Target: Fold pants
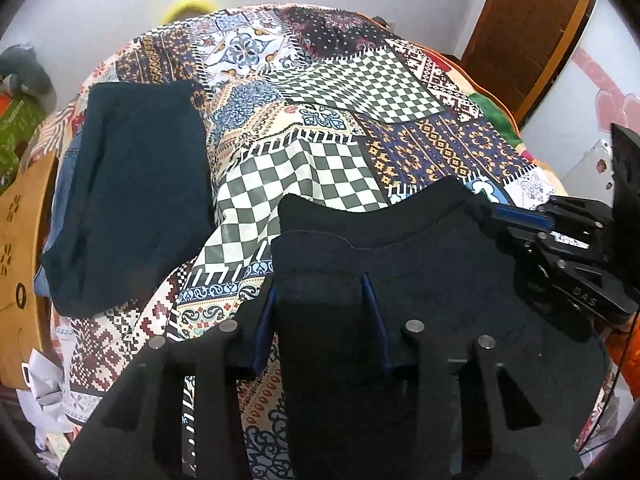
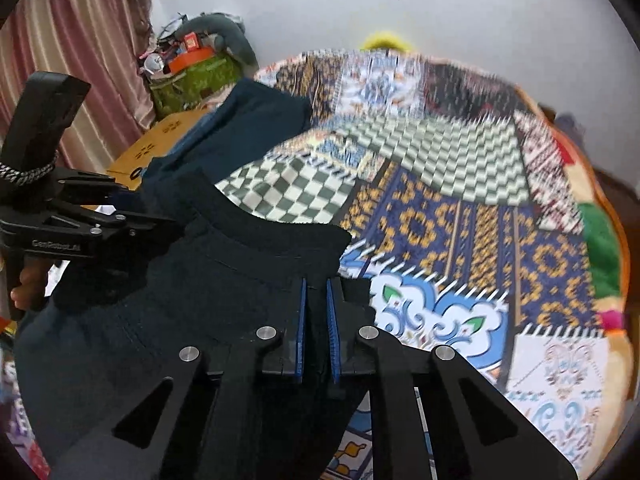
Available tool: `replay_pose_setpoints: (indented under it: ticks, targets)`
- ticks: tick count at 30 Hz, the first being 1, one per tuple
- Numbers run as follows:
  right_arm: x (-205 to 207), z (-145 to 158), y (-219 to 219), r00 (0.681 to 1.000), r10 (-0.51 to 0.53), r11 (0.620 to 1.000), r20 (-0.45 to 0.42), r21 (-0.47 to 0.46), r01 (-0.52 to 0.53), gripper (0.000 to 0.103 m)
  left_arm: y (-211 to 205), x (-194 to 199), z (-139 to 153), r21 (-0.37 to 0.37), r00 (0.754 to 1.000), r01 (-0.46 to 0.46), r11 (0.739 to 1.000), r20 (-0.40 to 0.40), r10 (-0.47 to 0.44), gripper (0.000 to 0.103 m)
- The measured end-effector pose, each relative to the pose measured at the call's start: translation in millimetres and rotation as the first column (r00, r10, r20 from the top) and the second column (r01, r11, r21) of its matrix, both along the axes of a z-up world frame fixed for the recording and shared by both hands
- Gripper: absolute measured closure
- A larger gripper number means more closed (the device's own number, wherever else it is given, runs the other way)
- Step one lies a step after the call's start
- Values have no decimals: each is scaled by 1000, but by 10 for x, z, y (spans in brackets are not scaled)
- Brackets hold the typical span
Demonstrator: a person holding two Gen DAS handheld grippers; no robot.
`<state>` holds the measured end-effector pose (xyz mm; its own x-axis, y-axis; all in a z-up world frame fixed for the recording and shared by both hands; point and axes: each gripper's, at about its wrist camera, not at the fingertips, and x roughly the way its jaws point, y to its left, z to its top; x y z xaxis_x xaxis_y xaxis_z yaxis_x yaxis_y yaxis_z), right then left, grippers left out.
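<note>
Dark navy pants (image 1: 420,272) (image 2: 220,280) lie on a patchwork bedspread (image 1: 320,120) (image 2: 460,208), waistband toward the far side. My left gripper (image 1: 320,312) straddles the pants' left edge. Its blue pads stand partly apart with a wide strip of fabric between them, and I see no firm pinch. In the right wrist view the left gripper (image 2: 160,224) reaches into the waistband's left corner. My right gripper (image 2: 317,320) is shut on the waistband's right corner, pads nearly together with cloth pinched between. In the left wrist view the right gripper (image 1: 492,214) shows at that corner.
A folded dark teal garment (image 1: 132,184) (image 2: 248,120) lies on the bed's left side over some denim. A wooden board (image 1: 16,240) and cluttered bags (image 2: 192,72) stand left of the bed, a pink curtain (image 2: 80,60) behind. A brown door (image 1: 532,32) is far right.
</note>
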<state>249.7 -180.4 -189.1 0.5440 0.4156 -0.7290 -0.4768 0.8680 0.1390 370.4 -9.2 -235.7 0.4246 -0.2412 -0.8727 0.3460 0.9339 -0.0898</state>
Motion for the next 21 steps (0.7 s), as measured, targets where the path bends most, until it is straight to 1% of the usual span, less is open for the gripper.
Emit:
replay_pose_setpoints:
  ticks: [2, 5, 7, 10, 12, 14, 17, 19, 21]
  targets:
    - [5, -54, 22, 1000, -12, 1000, -11, -24, 12, 95, -1, 8, -33, 8, 1000, -13, 1000, 1, 13, 60]
    - [46, -239, 86, 997, -21, 997, -69, -81, 16, 94, -25, 30, -80, 25, 1000, -25, 999, -11, 26, 57]
    - [55, -246, 77, 996, -26, 996, -84, -82, 19, 93, -41, 25, -52, 41, 1000, -18, 999, -9, 19, 56]
    - [74, -160, 25, 992, -37, 997, -120, -77, 28, 91, -43, -2, 57, 54, 1000, -17, 998, 6, 16, 55]
    - [47, -53, -47, 991, -52, 997, -125, -58, 45, 91, 6, -53, 219, 70, 998, -40, 997, 52, 36, 55]
    - [-12, 83, -122, 992, -60, 998, -115, -28, 57, 91, 89, -119, 389, 53, 995, -54, 997, 87, 49, 55]
    - [-128, 256, -161, 993, -57, 998, -101, 21, 59, 89, 187, -215, 544, 24, 994, -63, 998, 96, 60, 55]
    - [-235, 364, -146, 995, -39, 998, -96, 54, 44, 86, 216, -294, 594, 14, 994, -60, 998, 92, 58, 55]
    - [-342, 426, -88, 995, -8, 997, -99, 81, 16, 80, 217, -395, 589, 3, 996, -43, 999, 72, 43, 55]
